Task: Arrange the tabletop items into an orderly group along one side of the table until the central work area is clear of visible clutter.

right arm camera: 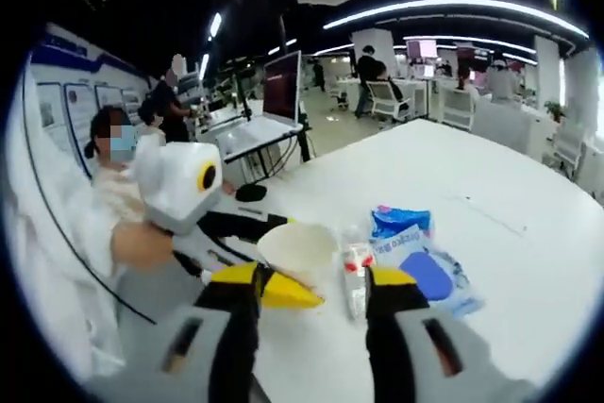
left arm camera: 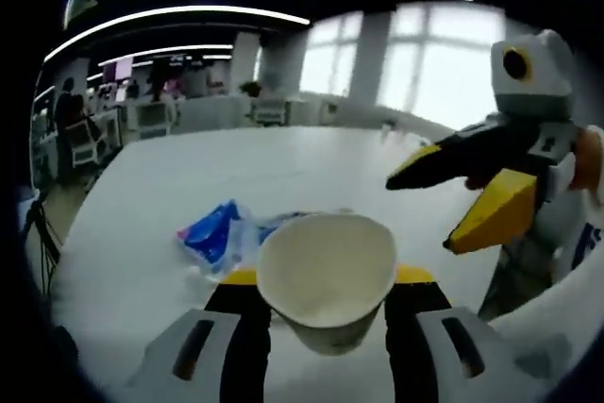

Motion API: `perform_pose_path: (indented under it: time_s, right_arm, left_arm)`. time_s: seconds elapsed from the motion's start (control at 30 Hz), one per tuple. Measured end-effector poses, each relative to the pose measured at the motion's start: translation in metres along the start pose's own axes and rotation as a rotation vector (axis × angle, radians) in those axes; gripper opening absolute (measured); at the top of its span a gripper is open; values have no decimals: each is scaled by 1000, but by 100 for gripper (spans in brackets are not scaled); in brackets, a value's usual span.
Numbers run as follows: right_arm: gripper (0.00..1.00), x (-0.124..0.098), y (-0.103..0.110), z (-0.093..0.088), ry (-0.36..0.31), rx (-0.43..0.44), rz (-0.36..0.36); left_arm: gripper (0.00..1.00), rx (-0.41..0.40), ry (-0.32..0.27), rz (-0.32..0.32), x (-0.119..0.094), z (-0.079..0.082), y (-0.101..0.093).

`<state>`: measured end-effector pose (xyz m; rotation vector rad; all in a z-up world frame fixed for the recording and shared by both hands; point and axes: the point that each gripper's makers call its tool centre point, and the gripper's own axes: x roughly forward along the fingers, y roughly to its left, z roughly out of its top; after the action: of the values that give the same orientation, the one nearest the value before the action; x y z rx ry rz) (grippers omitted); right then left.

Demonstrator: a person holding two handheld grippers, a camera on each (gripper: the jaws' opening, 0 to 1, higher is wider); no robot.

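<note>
1. My left gripper point(left arm camera: 326, 313) has the paper cup point(left arm camera: 327, 278) between its jaws; the cup hides the jaw tips, so I cannot see the contact
2. The cup covers part of the blue-and-white packet point(left arm camera: 215, 233) behind it
3. In the right gripper view, print on the packet is too blurred to read

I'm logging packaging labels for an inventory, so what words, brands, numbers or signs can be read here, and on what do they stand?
None can be read.
Blue and white packet: print too blurred to read.
Small bottle: label too blurred to read.
Paper cup: plain, no print visible.
Wall posters: too small to read.
</note>
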<state>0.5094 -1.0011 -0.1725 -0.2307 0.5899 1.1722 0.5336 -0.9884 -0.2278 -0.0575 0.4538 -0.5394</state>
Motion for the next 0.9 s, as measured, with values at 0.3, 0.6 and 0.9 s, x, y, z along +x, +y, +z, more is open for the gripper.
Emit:
perform_pose_path:
  time_s: [0.3,0.6,0.9]
  right_arm:
    - [40,29,11,6,142,-18,82]
    - [38,51,26,-8,275,-22,152]
    - [32,57,24,-24,351,34,131]
  left_arm:
    - [44,39,-6,-11,1,-4,-2]
    - [44,120,-8,-4,0,-3,-5]
    - [44,193,-8,-20,1,-2,-18]
